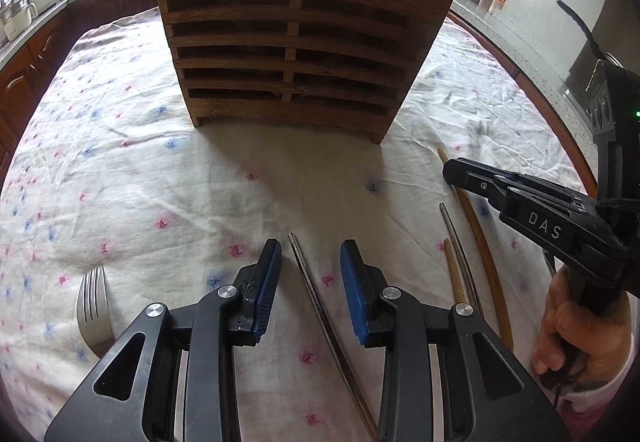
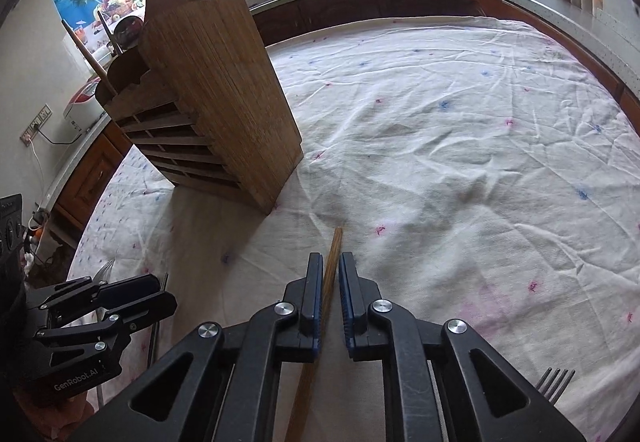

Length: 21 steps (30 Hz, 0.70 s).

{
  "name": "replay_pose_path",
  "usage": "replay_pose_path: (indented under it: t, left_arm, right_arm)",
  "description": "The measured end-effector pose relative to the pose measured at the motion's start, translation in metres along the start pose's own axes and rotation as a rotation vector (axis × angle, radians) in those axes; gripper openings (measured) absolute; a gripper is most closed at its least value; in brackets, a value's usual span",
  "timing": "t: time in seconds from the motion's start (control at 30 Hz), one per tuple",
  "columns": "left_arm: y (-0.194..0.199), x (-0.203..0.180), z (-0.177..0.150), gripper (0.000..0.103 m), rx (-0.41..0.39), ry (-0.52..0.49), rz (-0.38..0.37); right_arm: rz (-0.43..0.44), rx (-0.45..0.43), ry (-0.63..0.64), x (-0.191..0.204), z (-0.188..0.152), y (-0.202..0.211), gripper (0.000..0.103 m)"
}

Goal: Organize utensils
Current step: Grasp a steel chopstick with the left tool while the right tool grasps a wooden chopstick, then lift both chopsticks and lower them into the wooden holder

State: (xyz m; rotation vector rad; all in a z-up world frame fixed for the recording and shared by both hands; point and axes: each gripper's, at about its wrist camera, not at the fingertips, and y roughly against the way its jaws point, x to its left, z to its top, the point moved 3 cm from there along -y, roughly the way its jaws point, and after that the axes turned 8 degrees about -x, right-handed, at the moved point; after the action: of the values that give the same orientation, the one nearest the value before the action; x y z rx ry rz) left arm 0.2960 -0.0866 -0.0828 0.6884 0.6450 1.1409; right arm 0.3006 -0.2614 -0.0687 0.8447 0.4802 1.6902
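Closest to the lens, the left gripper (image 1: pixel 308 254) has its jaws open. They stand on both sides of a metal chopstick (image 1: pixel 310 282) without touching it. The right gripper (image 2: pixel 331 262) has its jaws closed on a wooden chopstick (image 2: pixel 335 242), near its far end, and that end sticks out a little in front of the pads.

Everything lies on a counter covered with a wrinkled flowered cloth (image 1: pixel 200 181). At the back stands a tall wooden holder (image 1: pixel 288 41) with slats on the front. Some long handles already stand in its top compartments.

Both chopsticks lie flat on the cloth, in front of the holder and well apart from it. Two more chopsticks (image 1: pixel 456 274) lie between them, and a fork (image 1: pixel 93 302) lies to the left of the left gripper.

I judge that the chopsticks are light and stiff. The metal one is thin and smooth, so it can slip or roll between the pads. A hold nearer the middle would keep it from swinging. The wooden one gives more friction, but held so near the end, its long free part can droop when lifted. The soft cloth may also rise together with the jaws.
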Motion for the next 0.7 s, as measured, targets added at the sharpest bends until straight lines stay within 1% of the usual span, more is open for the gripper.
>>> replay_pose_path:
  t: [0.07, 0.13, 0.17, 0.2, 0.23, 0.27, 0.33, 0.47, 0.6, 0.7]
  left_arm:
    - [-0.002, -0.006, -0.001, 0.029, -0.008, -0.035, 0.028]
    - [-0.003, -0.013, -0.003, 0.027, -0.028, -0.082, 0.063]
    - [-0.003, -0.016, -0.004, 0.022, -0.037, -0.096, 0.067]
    - [-0.003, -0.018, -0.005, 0.014, -0.041, -0.099, 0.06]
    - [-0.003, -0.019, -0.005, 0.009, -0.041, -0.1, 0.055]
    - [-0.003, -0.02, -0.005, 0.007, -0.039, -0.103, 0.054]
    - [-0.003, -0.021, -0.005, 0.005, -0.035, -0.104, 0.046]
    - [0.008, -0.009, -0.009, 0.003, -0.028, -0.062, 0.006]
    - [0.029, 0.003, -0.012, 0.003, -0.053, -0.02, -0.019]
    - [0.05, 0.009, -0.009, 0.003, -0.09, -0.001, -0.025]
  right_arm:
    - [0.0, -0.006, 0.006, 0.0, 0.0, -0.001, 0.011]
    - [0.001, -0.011, 0.005, 0.0, -0.001, -0.001, 0.011]
    - [-0.001, -0.012, 0.005, -0.001, -0.001, -0.001, 0.01]
    - [-0.002, -0.012, 0.006, -0.001, -0.001, -0.001, 0.01]
    - [-0.005, -0.014, 0.009, 0.0, -0.001, -0.001, 0.009]
    - [-0.007, -0.015, 0.011, 0.0, -0.001, -0.001, 0.008]
    - [-0.009, -0.016, 0.007, -0.001, -0.001, 0.0, 0.008]
    - [0.012, -0.019, -0.028, -0.004, -0.002, 0.006, 0.006]
    - [0.027, -0.05, -0.048, -0.004, -0.001, 0.026, 0.006]
    - [0.039, -0.084, -0.05, -0.001, 0.003, 0.046, 0.006]
